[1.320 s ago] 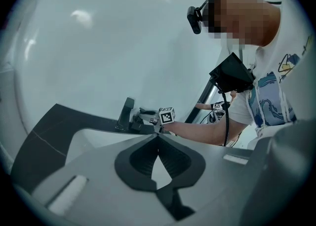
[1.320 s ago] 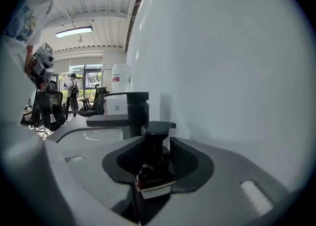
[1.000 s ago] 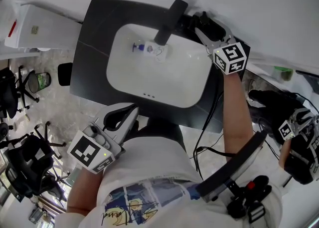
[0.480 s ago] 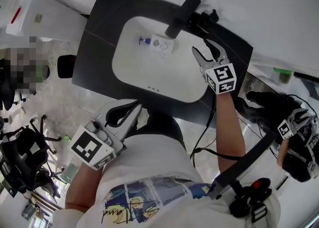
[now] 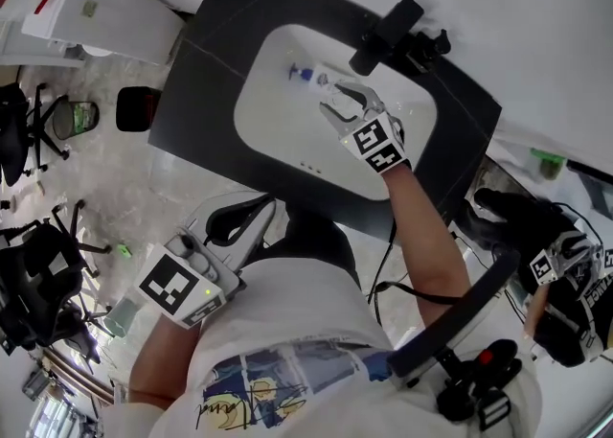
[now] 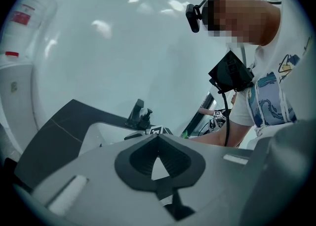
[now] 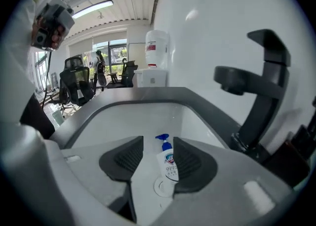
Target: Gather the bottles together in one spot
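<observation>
Right gripper [image 5: 337,103] has swung in from up by the faucet [image 5: 386,35] and dropped down into the white sink [image 5: 278,134]. A second ago it was off at the basin's 1 o'clock corner, and now it's over the middle. Its jaws have just been closing a bit, but they're still apart and not pressing on anything. Looking along them in the right gripper view, the bottle [image 7: 169,163] sits right in the gap: white body, blue pump top, lying on the basin floor with the pump pointing away from the gripper. The drain [image 7: 160,189] is just at its near end.

From the head view the bottle is toward the 12 o'clock side of the basin, with the black faucet at about 2 o'clock from it. The gripper tips are just short of the bottle, as far as I can tell.

Left gripper [image 6: 158,138] has barely gone anywhere. It hangs off the dark desk [image 5: 206,91] at roughly 7 o'clock from the sink, close to the person's shirt. Its jaws are together at the tips with nothing between them.
</observation>
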Available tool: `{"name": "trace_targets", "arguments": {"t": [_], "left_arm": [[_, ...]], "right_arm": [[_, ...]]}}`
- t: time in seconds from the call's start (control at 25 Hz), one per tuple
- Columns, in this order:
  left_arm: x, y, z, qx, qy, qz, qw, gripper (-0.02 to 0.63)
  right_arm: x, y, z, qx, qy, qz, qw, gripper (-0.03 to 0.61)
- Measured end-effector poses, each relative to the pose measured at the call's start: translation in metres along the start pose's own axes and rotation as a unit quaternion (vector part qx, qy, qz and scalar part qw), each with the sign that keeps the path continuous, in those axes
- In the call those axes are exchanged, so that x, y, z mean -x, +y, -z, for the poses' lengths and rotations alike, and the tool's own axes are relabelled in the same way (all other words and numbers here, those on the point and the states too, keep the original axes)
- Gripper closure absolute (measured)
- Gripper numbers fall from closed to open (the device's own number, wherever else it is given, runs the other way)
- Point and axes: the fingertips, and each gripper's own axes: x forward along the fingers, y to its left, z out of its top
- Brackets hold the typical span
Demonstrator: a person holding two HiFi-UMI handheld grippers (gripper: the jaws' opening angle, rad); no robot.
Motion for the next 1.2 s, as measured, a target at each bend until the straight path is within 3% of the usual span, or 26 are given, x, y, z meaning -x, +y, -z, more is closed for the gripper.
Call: {"name": "trace_targets", "arguments": {"t": [0.36, 0.76, 1.2], "left_arm": [[0.023, 0.020, 0.007, 0.026, -0.017, -0.049, 0.9983, 0.612], [0.039, 0.037, 0.019, 0.049, -0.025, -0.090, 0.9944, 0.612], [0.047, 0.047, 0.024, 0.065, -0.028, -0.111, 0.9913, 0.612]], "right_arm": [[-0.070, -0.001, 0.007, 0.071, 0.063, -0.026, 0.995, 0.399], [-0.131, -0.009, 0.037, 0.164, 0.153, -0.023, 0.974, 0.420], [-0.165, -0.009, 0.045, 0.190, 0.203, -0.041, 0.960, 0.446]]}}
